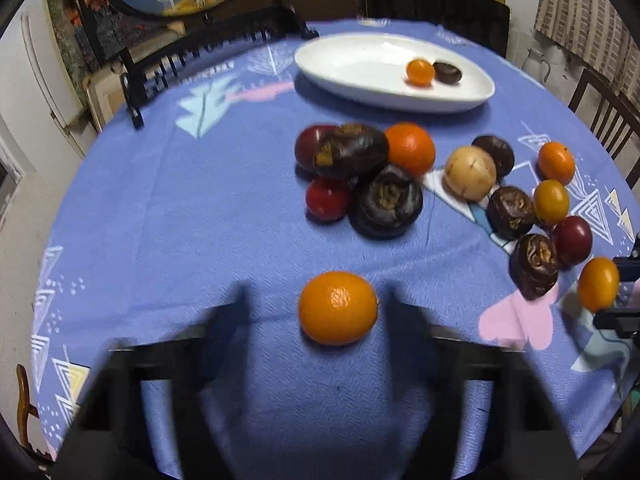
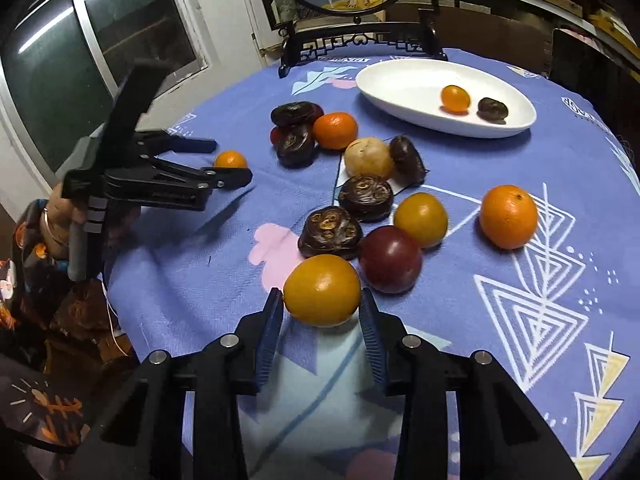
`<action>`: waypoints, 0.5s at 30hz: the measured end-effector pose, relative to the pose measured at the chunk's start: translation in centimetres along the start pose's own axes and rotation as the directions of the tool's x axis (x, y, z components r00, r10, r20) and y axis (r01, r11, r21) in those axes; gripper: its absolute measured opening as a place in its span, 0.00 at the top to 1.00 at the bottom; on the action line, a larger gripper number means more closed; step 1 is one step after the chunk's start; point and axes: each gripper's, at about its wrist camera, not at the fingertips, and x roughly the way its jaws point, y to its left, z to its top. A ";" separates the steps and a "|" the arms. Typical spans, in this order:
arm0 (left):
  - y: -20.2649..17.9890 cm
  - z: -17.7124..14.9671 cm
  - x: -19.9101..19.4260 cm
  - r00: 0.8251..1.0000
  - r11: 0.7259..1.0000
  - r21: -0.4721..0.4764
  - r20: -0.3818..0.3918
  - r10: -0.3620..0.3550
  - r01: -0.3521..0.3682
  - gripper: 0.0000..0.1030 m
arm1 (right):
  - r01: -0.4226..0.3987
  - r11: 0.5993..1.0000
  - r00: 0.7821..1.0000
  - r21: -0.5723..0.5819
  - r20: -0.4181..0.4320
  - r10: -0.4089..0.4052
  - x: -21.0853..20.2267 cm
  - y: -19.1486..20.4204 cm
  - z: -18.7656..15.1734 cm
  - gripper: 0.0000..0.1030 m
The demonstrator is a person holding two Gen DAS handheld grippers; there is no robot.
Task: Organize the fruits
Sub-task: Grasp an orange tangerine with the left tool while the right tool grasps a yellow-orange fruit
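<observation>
Black right gripper [image 2: 322, 310], blue ribbed pads [image 2: 269, 336] (silver screws).

Dim indoor light from overhead, soft shadows under fruit, glare on the white dish [image 2: 404, 92], motion-blurred left gripper [image 1: 316, 312] fingers, heavy fisheye bending and dark vignetted corners.

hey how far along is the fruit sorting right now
Early stage. Done: the white dish holds two pieces, a small orange fruit and a dark fruit. In hand: the right gripper brackets a yellow-orange fruit, apparently not yet clamped; the open left gripper lines up on a mandarin. Left: over a dozen fruits sit loose on the blue tablecloth.
</observation>
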 end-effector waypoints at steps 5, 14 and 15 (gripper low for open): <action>-0.8 0.0 -1.0 1.000 1.000 0.024 0.026 0.008 -0.008 0.65 | 0.015 1.000 1.000 -0.008 0.016 -0.015 -0.6 -0.6 0.0 0.62; -3.1 4.7 -5.4 0.982 0.998 0.029 0.183 0.049 -0.055 0.65 | 0.141 0.986 0.983 -0.087 0.134 -0.129 -2.2 -0.7 4.1 0.66; -3.4 5.6 -5.8 0.979 0.998 0.029 0.198 0.051 -0.058 0.65 | 0.153 0.984 0.978 -0.092 0.157 -0.137 -2.6 -0.8 4.9 0.67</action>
